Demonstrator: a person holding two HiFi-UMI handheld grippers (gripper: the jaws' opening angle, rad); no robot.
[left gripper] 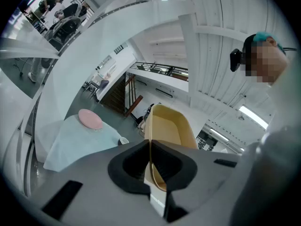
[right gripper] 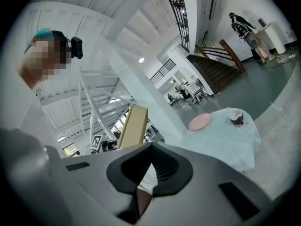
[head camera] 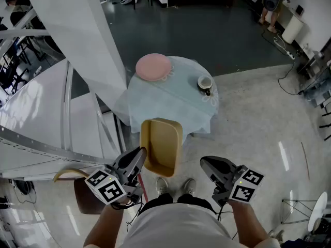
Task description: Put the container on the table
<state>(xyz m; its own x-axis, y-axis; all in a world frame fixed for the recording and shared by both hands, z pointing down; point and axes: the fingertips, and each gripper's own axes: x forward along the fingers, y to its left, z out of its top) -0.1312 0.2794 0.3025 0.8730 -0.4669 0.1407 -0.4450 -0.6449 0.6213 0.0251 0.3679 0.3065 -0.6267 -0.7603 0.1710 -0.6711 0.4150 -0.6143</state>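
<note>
Head view: well to the left of the round table draped in pale blue cloth [head camera: 165, 94], a white steel stair structure [head camera: 46, 102] slants across the floor. On the near-left side of the table, the left gripper [head camera: 140, 152] is clamped on the rim of the tan plastic rectangular container [head camera: 161, 146]. The left gripper view shows its jaws pressed on either side of the container's thin wall [left gripper: 169, 126], with the open hollow facing up and away from the camera. The container hangs in the air, tilted. It is off the table and just short of the table's near edge; its far end overlaps the hanging cloth in the picture.

On the table's far-left part lies a round pink plate [head camera: 153, 66]. Toward the right edge of the table stands a small white cup with a dark inside [head camera: 205, 83], well apart from the plate.

On the near-right side of the table, the right gripper [head camera: 207, 164] hovers over the pale floor. In the right gripper view its jaws [right gripper: 149, 149] meet with nothing between them.
</note>
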